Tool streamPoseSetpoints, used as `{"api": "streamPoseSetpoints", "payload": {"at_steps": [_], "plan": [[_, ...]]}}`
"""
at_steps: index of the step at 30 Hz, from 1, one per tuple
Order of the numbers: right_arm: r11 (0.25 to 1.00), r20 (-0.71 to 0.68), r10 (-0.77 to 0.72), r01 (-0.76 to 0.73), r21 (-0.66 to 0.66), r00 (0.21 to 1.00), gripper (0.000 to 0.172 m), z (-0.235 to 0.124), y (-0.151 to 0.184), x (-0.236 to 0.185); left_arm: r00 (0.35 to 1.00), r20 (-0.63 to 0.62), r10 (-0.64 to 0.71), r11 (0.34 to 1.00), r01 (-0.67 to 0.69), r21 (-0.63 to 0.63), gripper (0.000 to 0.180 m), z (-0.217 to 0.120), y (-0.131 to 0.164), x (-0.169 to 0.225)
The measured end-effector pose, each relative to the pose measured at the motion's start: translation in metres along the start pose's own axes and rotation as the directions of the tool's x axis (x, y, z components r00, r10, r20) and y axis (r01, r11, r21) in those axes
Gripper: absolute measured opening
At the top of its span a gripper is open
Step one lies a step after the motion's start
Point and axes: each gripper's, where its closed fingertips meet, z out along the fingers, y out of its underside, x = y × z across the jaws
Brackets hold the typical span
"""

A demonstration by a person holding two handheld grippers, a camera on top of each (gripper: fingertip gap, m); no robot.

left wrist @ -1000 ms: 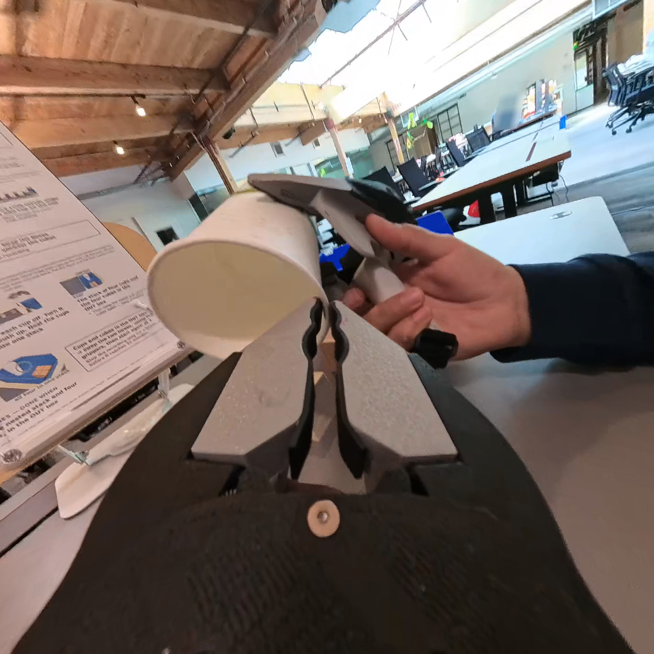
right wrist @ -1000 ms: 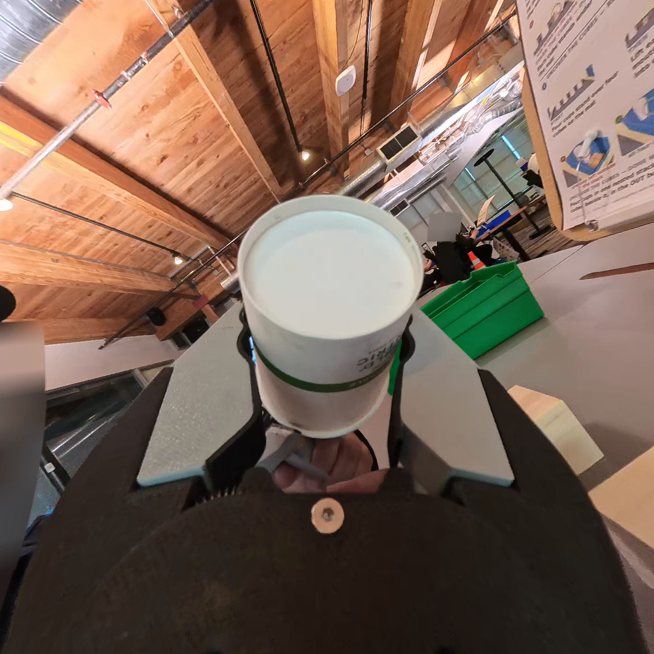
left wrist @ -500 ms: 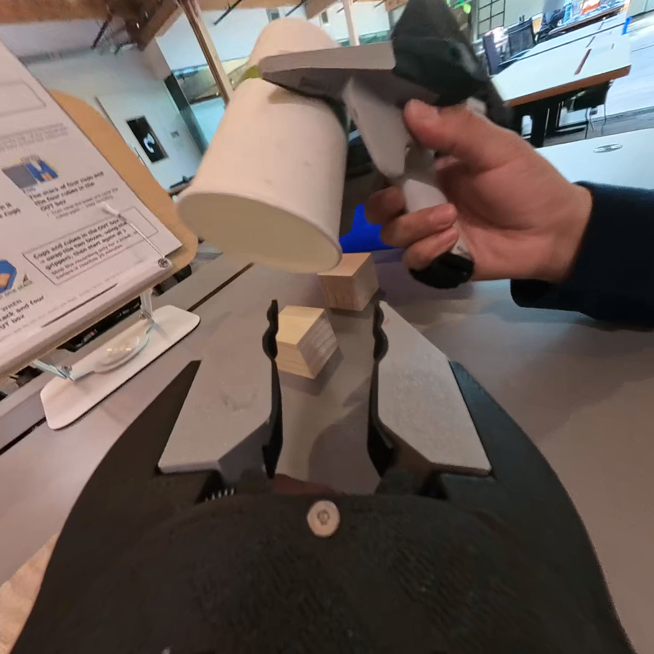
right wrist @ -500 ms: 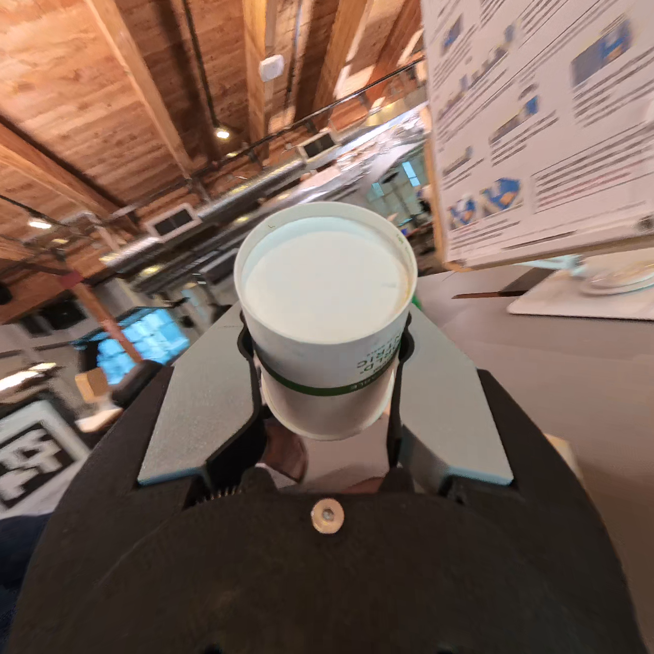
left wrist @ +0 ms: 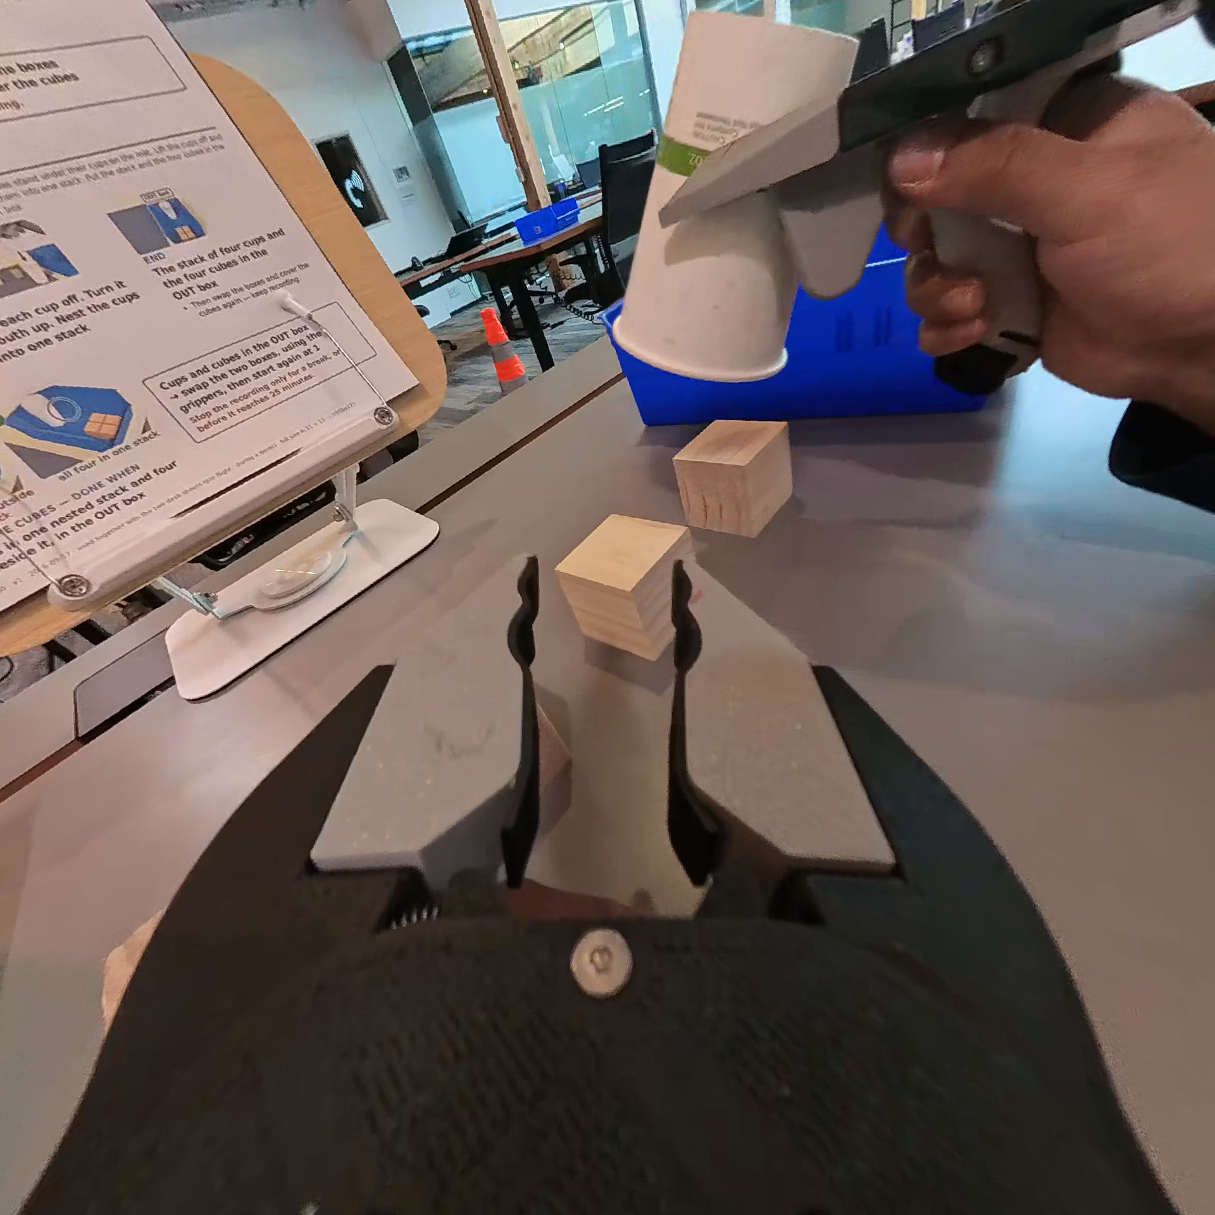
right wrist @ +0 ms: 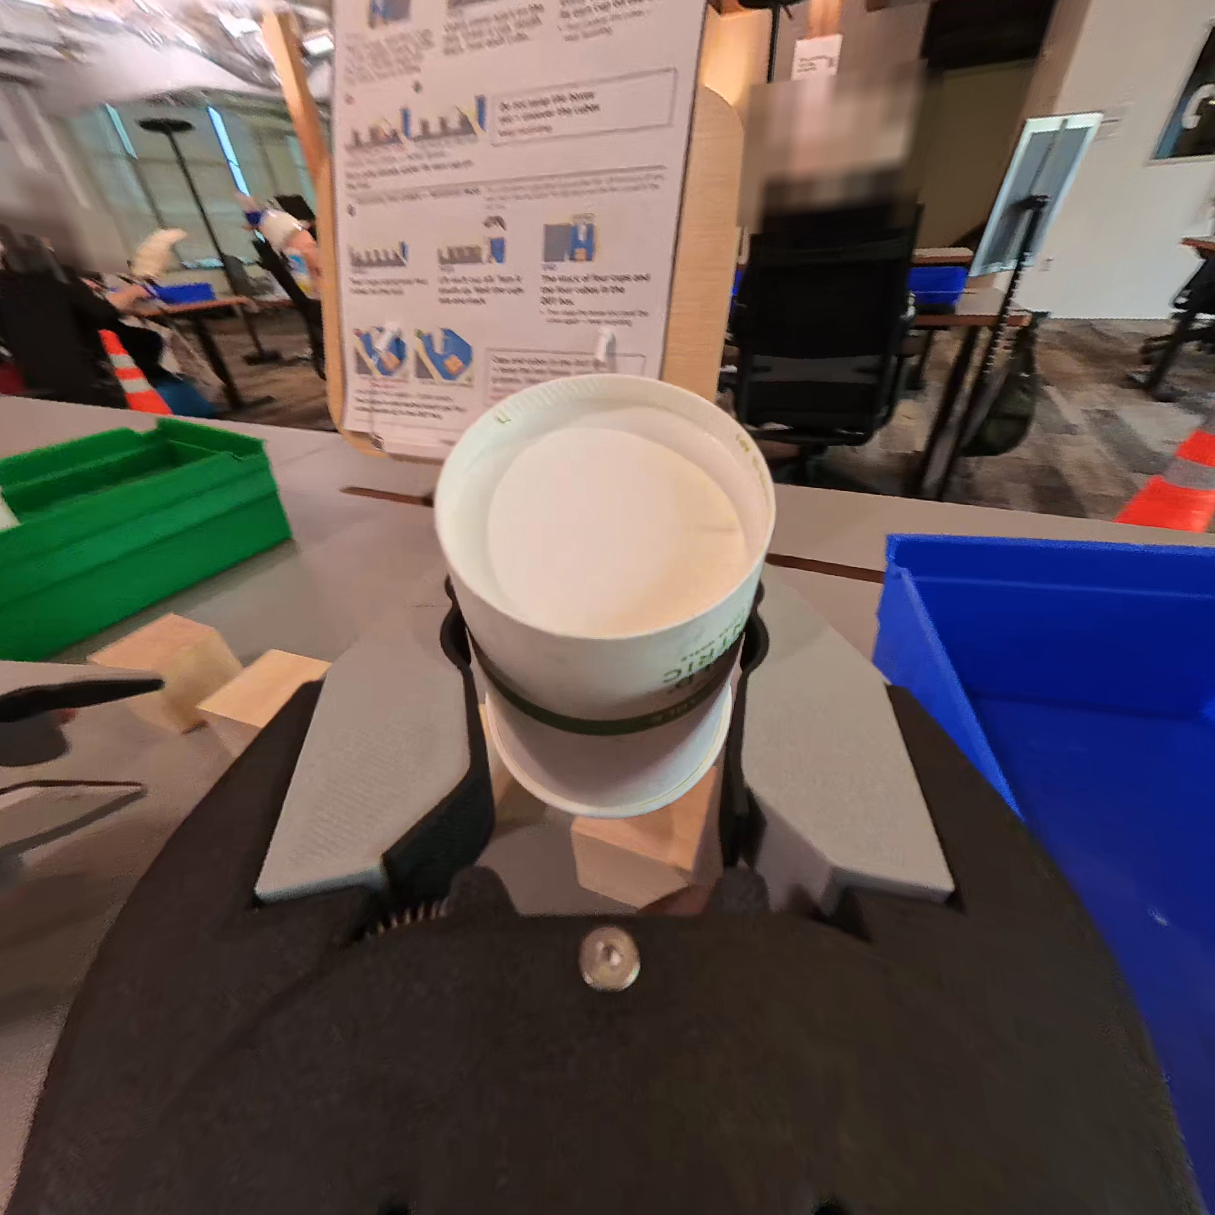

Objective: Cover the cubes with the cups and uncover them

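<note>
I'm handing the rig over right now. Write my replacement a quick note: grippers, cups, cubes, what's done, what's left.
Right gripper: clamped on a white paper cup, mouth down, in the air.
Left gripper: open, holding nothing.
Cubes: near cube and far cube sit bare on the grey table; another cube lies under the cup.
Done: no cube seen covered.
Left: lower the cup over a cube, cover the others, then uncover.
</note>
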Motion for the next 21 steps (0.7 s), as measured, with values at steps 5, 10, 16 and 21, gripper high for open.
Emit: {"api": "streamPoseSetpoints", "payload": {"at_steps": [5, 10, 16, 21], "plan": [[0.993, -0.067, -0.05, 0.042, -0.115, 0.996, 0.083, 0.005, 0.02, 0.014, 1.0, -0.007, 0.015, 1.0, -0.015, -0.01, 0.038, 0.001, 0.002, 0.004], [0.977, -0.068, -0.077, 0.062, -0.204, 0.995, 0.083, 0.011, 0.037, 0.014, 1.0, -0.017, 0.021, 1.0, -0.021, -0.009, 0.037, 0.001, 0.002, 0.007], [0.951, -0.058, -0.099, 0.077, -0.3, 0.993, 0.084, 0.017, 0.058, 0.012, 1.0, -0.02, 0.019, 1.0, -0.019, -0.021, 0.037, 0.002, 0.005, 0.007], [0.927, -0.049, -0.064, 0.041, -0.374, 0.997, 0.083, 0.02, 0.077, 0.013, 1.0, -0.016, 0.012, 1.0, -0.013, -0.021, 0.037, 0.001, 0.004, 0.006]]}}
